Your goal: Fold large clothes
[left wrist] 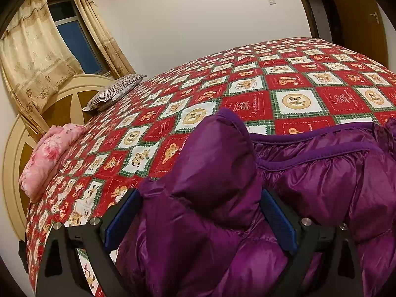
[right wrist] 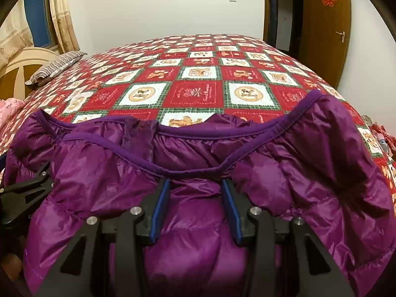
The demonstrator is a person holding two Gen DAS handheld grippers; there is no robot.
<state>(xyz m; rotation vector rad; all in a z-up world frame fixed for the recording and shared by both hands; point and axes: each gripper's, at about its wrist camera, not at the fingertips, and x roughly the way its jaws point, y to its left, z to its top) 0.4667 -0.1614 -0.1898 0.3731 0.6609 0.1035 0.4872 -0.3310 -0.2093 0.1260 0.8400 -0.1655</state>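
Blue-padded black tongs filled the near edge of both views, each pair clamped on a puffy bunch of the purple down jacket (left wrist: 309,185). On the left, the left tongs (left wrist: 198,222) stood fairly wide, yet quilted padding bulged up thickly between the pads, so the width likely came from the bulk of the cloth, not a loose hold. To the right, the right tongs (right wrist: 195,205) gripped narrower, biting the jacket just below its dark bound edge (right wrist: 193,172), probably so that edge could be carried over evenly with the other side.

That jacket lay across the near part of the bed (right wrist: 198,59), on a red, white and green checked quilt printed with bears, its bound edge turned toward the far side. It looked glossy, deep purple, stitched in soft puffed bands, and crumpled rather than flat. Far left, a pink bundle (left wrist: 47,156) and a striped pillow (left wrist: 116,91) sat well apart from it.
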